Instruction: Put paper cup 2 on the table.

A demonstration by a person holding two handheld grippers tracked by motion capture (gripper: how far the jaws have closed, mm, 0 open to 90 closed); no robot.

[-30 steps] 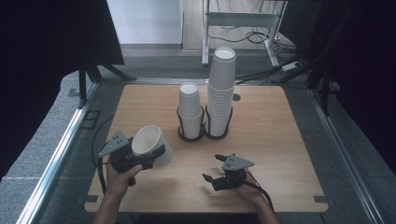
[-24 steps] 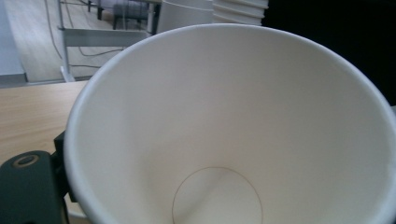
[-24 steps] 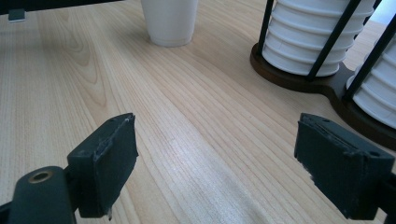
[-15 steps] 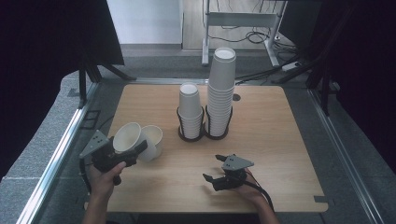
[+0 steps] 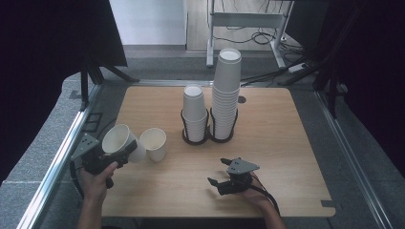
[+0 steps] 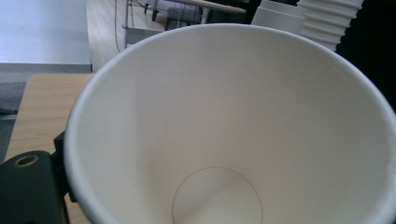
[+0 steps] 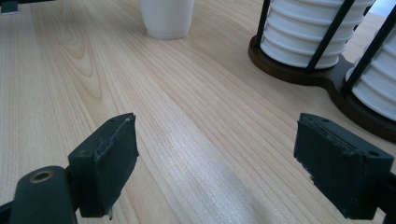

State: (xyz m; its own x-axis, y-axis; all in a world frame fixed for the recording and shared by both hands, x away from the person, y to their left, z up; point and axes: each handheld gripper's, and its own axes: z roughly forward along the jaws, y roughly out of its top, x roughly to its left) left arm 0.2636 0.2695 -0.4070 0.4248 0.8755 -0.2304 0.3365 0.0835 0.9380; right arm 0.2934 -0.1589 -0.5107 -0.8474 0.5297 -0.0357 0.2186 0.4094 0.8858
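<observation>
My left gripper (image 5: 126, 150) is shut on the rim of a white paper cup (image 5: 116, 139), held tilted over the table's left edge. In the left gripper view the cup's open mouth (image 6: 233, 130) faces the camera, and one black jaw shows at its lower left rim. A second white cup (image 5: 154, 143) stands upright on the table just right of the held one. My right gripper (image 5: 218, 172) rests near the front edge, its jaws open (image 7: 215, 172) over bare wood with nothing between them.
A dark twin holder (image 5: 208, 137) at mid-table carries a short cup stack (image 5: 194, 110) and a tall one (image 5: 226, 90). In the right gripper view the holder (image 7: 299, 70) lies ahead to the right and the standing cup (image 7: 167, 16) far ahead.
My left gripper has carried its cup leftward, away from the cup standing on the table, to the table's left edge. The right gripper has stayed put.
</observation>
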